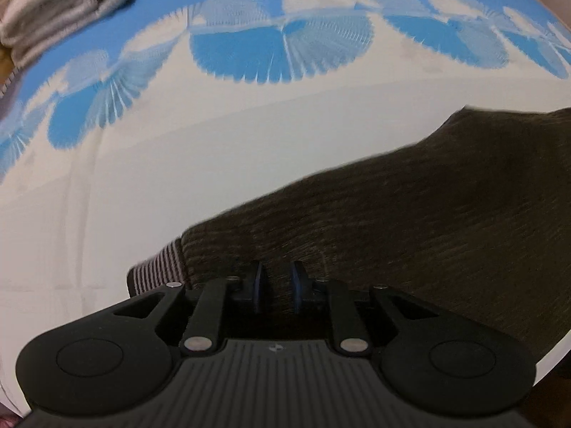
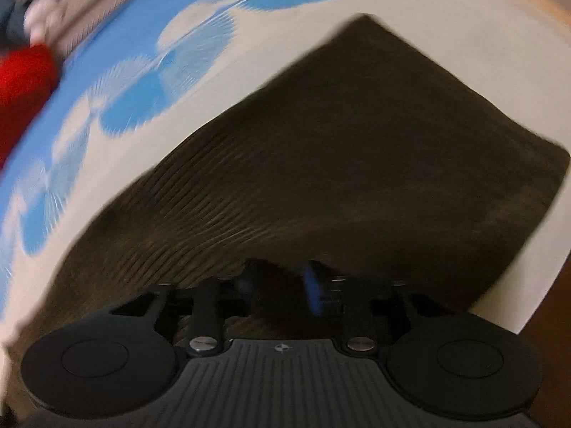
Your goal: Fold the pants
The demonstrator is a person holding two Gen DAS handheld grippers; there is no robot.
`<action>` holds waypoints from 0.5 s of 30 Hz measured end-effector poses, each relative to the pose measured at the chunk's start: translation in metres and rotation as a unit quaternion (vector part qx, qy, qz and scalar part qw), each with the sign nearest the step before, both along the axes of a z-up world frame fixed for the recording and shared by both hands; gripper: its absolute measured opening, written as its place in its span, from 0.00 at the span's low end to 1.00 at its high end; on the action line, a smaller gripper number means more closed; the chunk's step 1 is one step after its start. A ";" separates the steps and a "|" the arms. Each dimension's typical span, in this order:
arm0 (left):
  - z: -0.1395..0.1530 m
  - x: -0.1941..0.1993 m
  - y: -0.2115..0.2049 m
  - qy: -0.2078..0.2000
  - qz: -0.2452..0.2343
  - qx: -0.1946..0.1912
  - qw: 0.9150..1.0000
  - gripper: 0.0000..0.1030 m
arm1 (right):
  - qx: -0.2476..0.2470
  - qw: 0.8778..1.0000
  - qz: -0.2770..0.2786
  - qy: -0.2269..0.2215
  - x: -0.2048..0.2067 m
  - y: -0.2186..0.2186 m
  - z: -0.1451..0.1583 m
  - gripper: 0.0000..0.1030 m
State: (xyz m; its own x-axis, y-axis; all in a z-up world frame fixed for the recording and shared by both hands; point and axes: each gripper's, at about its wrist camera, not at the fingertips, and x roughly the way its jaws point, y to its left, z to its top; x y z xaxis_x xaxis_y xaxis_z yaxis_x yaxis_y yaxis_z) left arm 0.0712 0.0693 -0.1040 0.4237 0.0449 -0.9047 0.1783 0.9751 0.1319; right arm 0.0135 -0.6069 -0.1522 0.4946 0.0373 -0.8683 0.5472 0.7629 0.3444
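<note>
Writing: none readable in either view; only a small round cross mark on each gripper body.
Left gripper [image 1: 276, 290]: jaws narrowly apart, blue pads [image 1: 259, 280] on either side of a ridge of dark cloth; whether pinched firmly, cannot tell for sure, though cloth sits between the pads.
Right gripper [image 2: 282, 285]: blurred; jaws narrowly apart over dark cloth, one blue pad [image 2: 313, 287] showing on the right; grip on the cloth, cannot tell.
Pants [image 2: 339, 149]: dark olive-brown ribbed fabric, lying flat on the cloth-covered surface, running from under both grippers out toward the far right; far corner squared off in the right wrist view.
Striped cuff [image 1: 157, 267]: brown and white stripes, at the near left end of the pants, just beside the left gripper.
Surface cover [image 1: 178, 164]: white near, blue fan-shaped print with white patches farther off.
Folded pale fabric [image 1: 53, 7]: far left, well apart from the pants.
Red fabric [image 2: 25, 75]: far left edge, beyond the blue print.
</note>
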 end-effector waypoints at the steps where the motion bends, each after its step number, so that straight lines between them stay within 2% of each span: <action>1: 0.008 -0.005 -0.004 -0.009 -0.002 -0.008 1.000 0.19 | 0.011 1.000 -0.018 -0.009 -0.009 -0.014 0.000 0.18; 4: 0.028 -0.023 -0.022 -0.019 -0.021 -0.051 0.998 0.23 | -0.026 0.997 -0.073 -0.008 -0.034 -0.048 0.003 0.18; 6: 0.035 -0.041 -0.046 -0.027 -0.056 -0.065 0.996 0.29 | -0.017 0.993 -0.111 -0.021 -0.051 -0.070 0.004 0.13; 8: 0.033 -0.061 -0.071 -0.029 -0.089 -0.072 0.993 0.33 | -0.025 0.987 -0.157 -0.029 -0.065 -0.088 0.007 0.11; 10: 0.017 -0.075 -0.087 -0.009 -0.109 -0.078 0.991 0.35 | -0.019 0.978 -0.202 -0.050 -0.079 -0.101 0.012 0.10; 11: 0.002 -0.078 -0.094 0.018 -0.115 -0.062 0.991 0.36 | -0.027 0.974 -0.219 -0.055 -0.084 -0.104 0.015 0.10; 12: -0.017 -0.079 -0.100 0.051 -0.115 -0.028 0.992 0.37 | -0.042 0.969 -0.235 -0.057 -0.087 -0.106 0.019 0.14; 13: -0.032 -0.083 -0.104 0.065 -0.123 0.000 0.990 0.38 | -0.053 0.964 -0.253 -0.060 -0.091 -0.107 0.023 0.15; 14: -0.031 -0.087 -0.108 0.051 -0.140 0.012 0.989 0.38 | -0.057 0.959 -0.271 -0.064 -0.095 -0.109 0.024 0.19; 15: -0.027 -0.087 -0.110 0.048 -0.147 0.016 0.988 0.38 | -0.056 0.953 -0.289 -0.064 -0.098 -0.109 0.024 0.36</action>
State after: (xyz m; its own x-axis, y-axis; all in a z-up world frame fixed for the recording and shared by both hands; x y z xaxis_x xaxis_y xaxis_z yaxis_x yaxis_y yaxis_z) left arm -0.0162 -0.0410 -0.1313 0.3349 -0.0386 -0.9415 0.4661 0.8751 0.1300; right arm -0.0849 -0.7163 -0.1277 0.5064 -0.3639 -0.7817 0.8466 0.3821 0.3706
